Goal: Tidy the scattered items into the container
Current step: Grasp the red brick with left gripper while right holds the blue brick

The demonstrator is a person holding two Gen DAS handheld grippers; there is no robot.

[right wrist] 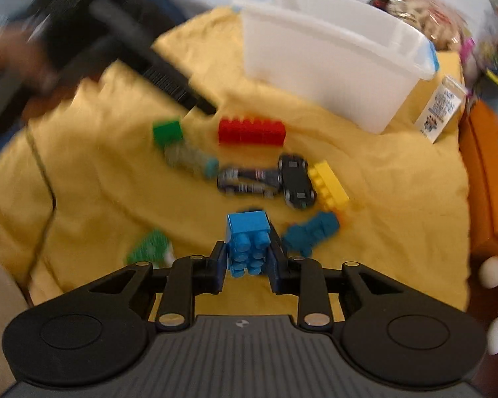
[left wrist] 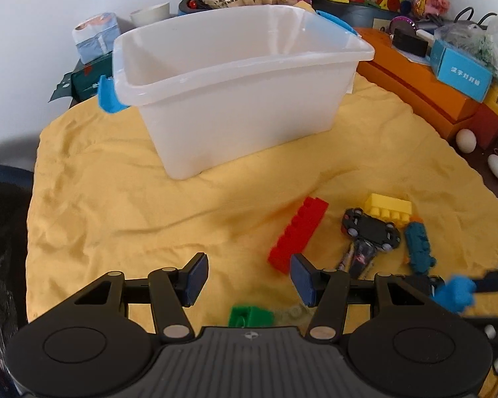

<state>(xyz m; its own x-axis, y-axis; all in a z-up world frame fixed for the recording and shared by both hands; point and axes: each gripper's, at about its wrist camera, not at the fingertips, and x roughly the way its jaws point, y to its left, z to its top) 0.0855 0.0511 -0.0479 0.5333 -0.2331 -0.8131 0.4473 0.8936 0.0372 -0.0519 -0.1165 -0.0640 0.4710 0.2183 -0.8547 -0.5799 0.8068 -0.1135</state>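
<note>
The right hand-held gripper [right wrist: 248, 263] is clamped on a blue building block [right wrist: 248, 243], its studs facing the camera, held above the yellow cloth [right wrist: 398, 199] that covers the table. The left hand-held gripper [left wrist: 248, 273] hangs over the near part of the cloth with its jaws spread wide and nothing between them; a green block [left wrist: 249, 315] lies on the cloth just below it.

The white plastic container [left wrist: 235, 99], with blue clips [left wrist: 109, 98] on its short ends, stands toward the far edge of the cloth, and no toys show inside it from the left wrist view.

The remaining toys lie clustered on the cloth, nearer than the container. A long red block [right wrist: 251, 131] lies closest to the bin. Next to it sit a black toy car [right wrist: 296, 180], wheels up in the left view, touching a second dark racing car [right wrist: 245, 180] and a yellow block [right wrist: 328, 184]. A teal toy [right wrist: 310, 232] (possibly a small vehicle, though blur makes it hard to tell) rests beside the yellow block. A small grey-and-teal piece [right wrist: 191, 161] lies just beside the green block.

An orange box [left wrist: 415, 83] borders the cloth's right edge, with two white eggs [left wrist: 465, 141] beside it. A small printed carton [right wrist: 440, 112] stands just beside the container.
</note>
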